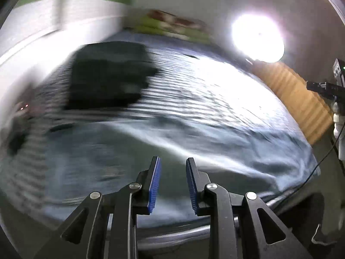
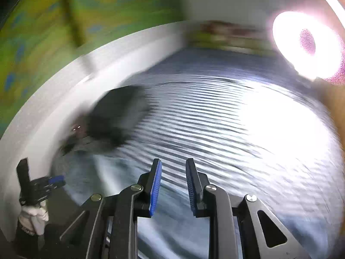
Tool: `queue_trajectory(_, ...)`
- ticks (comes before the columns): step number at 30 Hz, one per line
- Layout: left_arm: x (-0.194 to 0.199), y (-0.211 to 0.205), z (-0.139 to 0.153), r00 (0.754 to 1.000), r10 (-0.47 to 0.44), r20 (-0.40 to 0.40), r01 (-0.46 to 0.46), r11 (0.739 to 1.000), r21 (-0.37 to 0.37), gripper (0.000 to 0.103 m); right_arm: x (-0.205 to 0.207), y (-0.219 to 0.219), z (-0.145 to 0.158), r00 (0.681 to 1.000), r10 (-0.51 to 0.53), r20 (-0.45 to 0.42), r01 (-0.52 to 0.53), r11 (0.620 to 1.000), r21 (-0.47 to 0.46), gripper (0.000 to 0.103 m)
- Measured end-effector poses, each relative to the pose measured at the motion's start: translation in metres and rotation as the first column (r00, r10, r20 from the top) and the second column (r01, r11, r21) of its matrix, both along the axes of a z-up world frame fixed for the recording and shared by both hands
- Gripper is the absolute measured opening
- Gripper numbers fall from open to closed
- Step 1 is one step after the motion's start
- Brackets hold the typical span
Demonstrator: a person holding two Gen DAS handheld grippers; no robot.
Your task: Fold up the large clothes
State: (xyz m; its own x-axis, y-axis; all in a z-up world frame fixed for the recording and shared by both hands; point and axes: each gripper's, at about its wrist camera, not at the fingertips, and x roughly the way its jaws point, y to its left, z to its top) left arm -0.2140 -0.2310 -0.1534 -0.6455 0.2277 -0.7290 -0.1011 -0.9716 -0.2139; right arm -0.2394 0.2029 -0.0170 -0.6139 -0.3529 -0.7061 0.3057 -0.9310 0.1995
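Note:
Both views are heavily motion-blurred. A dark folded garment (image 1: pixel 110 75) lies on a striped grey-blue bed cover (image 1: pixel 204 99), far ahead and left of my left gripper (image 1: pixel 173 185), which is open with nothing between its blue pads. A paler blue-grey cloth (image 1: pixel 120 155) spreads just beyond those fingers. From the right wrist the same dark garment (image 2: pixel 117 112) sits upper left on the striped cover (image 2: pixel 215 118). My right gripper (image 2: pixel 173 186) is open and empty. At lower left, the left gripper (image 2: pixel 46 183) shows with a white-gloved hand (image 2: pixel 34 215) on it.
A very bright lamp (image 1: pixel 257 37) glares at upper right and washes out part of the cover. A wooden bed edge (image 1: pixel 299 99) runs down the right. A white wall (image 2: pixel 64 86) and a green patterned curtain (image 2: pixel 54 21) stand to the left. A black cable (image 1: pixel 319 161) hangs at right.

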Motion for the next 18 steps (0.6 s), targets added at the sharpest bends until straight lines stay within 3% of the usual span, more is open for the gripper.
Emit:
queue_trajectory(3, -0.019, 0.076, -0.017, 0.987, -0.158, 0.044, 0.158, 0.987, 0.002, 0.026, 0.041, 0.105, -0.006, 0.977, -0.215, -0.012, 0.215, 0.976, 0.021, 0.021)
queue_trajectory(6, -0.020, 0.140, -0.030, 0.958, -0.273, 0.088, 0.274, 0.962, -0.001, 0.026, 0.086, 0.198, -0.027, 0.905, -0.426, -0.002, 0.424, 0.900, 0.098, 0.021)
queue_trajectory(8, -0.024, 0.175, -0.046, 0.934, -0.331, 0.134, 0.333, 0.943, 0.004, 0.026, 0.114, 0.246, -0.048, 0.859, -0.511, 0.036, 0.506, 0.857, 0.095, 0.021)
queue_trajectory(13, -0.029, 0.212, -0.083, 0.902, -0.365, 0.231, 0.377, 0.926, -0.009, 0.026, 0.155, 0.335, -0.102, 0.754, -0.640, 0.149, 0.642, 0.765, 0.042, 0.025)
queue_trajectory(18, -0.019, 0.227, -0.086, 0.891, -0.382, 0.245, 0.400, 0.916, -0.026, 0.026, 0.156, 0.366, -0.164, 0.717, -0.618, 0.323, 0.664, 0.747, -0.045, 0.025)
